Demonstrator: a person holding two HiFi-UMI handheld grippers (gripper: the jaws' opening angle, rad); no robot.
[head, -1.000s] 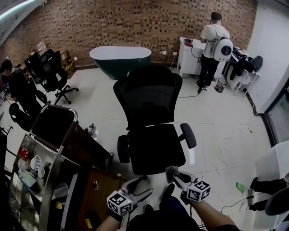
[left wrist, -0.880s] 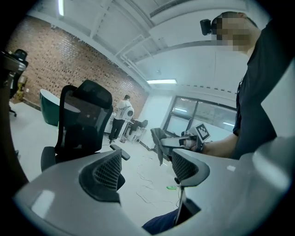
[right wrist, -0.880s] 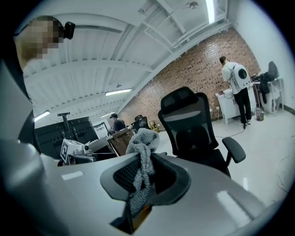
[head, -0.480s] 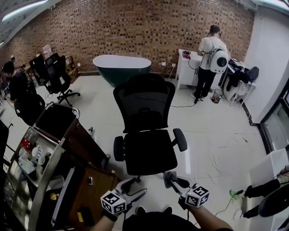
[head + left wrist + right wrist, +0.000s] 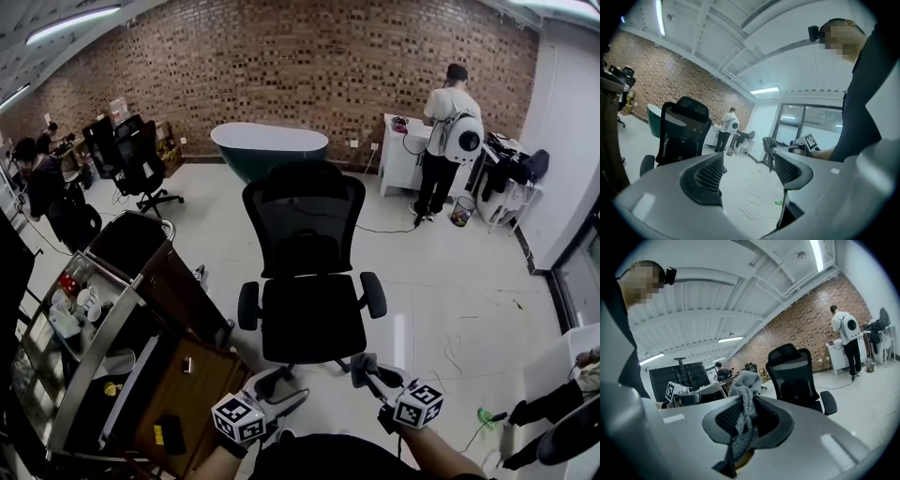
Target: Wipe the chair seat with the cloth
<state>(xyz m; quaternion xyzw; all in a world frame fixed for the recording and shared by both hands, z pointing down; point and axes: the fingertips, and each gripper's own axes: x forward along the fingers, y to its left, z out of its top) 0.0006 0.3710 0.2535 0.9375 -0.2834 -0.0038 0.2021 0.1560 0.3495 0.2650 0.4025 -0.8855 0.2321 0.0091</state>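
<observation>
My right gripper (image 5: 366,372), fingers clamped on the cloth (image 5: 743,416), hangs just short of the chair seat's (image 5: 309,317) front edge, slightly nearer it than my left gripper (image 5: 278,387), whose fingers stand apart and empty.

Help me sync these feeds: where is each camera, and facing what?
Head view: on the person's head, facing down at the chair; left gripper and right gripper show.
Left gripper view: on that gripper, looking past its open jaws; the person's torso shows.
Right gripper view: on that gripper, looking over the clamped cloth toward the chair; torso shows.
All share the chair.
</observation>
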